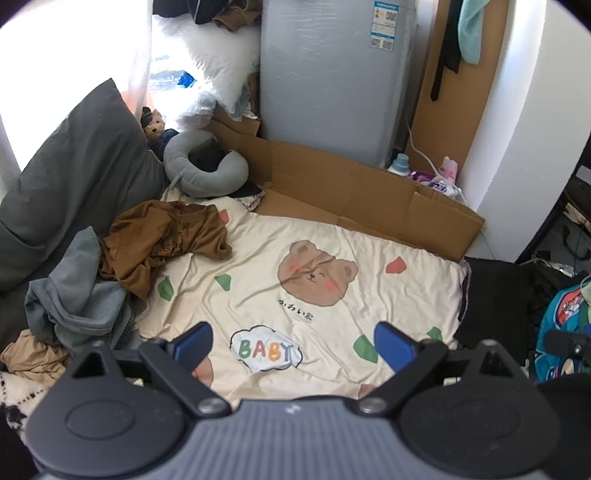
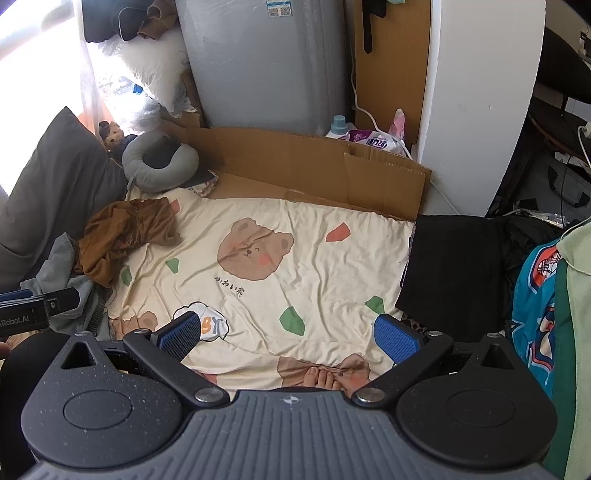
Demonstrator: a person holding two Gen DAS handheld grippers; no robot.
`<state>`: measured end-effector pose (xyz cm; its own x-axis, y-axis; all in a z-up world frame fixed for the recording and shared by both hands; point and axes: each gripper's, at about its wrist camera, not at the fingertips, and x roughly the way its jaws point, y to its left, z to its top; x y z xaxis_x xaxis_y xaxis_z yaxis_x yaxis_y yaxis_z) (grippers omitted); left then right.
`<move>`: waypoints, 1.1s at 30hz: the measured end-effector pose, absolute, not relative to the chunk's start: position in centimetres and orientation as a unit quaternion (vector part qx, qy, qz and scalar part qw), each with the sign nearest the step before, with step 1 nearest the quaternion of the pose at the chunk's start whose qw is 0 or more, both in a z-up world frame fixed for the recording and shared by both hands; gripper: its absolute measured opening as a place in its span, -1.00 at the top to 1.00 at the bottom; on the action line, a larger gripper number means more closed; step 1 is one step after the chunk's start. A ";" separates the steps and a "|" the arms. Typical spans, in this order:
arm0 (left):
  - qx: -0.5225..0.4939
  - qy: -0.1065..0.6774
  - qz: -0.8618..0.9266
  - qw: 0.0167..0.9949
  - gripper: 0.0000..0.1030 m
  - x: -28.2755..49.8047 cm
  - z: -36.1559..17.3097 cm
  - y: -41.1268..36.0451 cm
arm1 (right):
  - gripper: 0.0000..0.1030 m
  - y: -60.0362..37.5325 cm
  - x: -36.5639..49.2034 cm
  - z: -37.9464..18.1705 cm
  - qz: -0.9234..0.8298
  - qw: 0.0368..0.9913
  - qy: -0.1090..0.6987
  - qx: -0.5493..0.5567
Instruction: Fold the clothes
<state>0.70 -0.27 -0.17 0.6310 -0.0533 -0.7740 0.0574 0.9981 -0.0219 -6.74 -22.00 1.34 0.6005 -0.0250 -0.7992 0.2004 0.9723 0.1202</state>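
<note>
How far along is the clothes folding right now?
Done: a black garment lies flat and squared at the right edge of the bear blanket; it looks folded. In hand: nothing; the left claw and right claw are both open and empty above the blanket. Left: the crumpled brown garment, the grey one and a tan piece piled at the left.

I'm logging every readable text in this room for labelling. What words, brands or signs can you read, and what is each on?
"BABY": cloud patch on the cream bear blanket.
"Robot.AI", start cut off: left hand-held gripper.
Script under the bear's face: too small to read.
Label on the grey appliance: too small.
Purple-and-white bag: print upside down, unclear.
</note>
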 end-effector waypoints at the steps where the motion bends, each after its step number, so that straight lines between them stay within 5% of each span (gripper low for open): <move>1: 0.003 0.429 -0.031 0.903 -0.85 0.7 -0.2 -0.4 | -0.99 -21.9 -6.7 1.4 -0.063 0.888 0.445 0.099; 33: 0.044 0.448 -0.064 0.891 -0.90 1.2 -0.1 -0.1 | -0.99 -23.8 -6.6 1.3 -0.073 0.873 0.456 0.158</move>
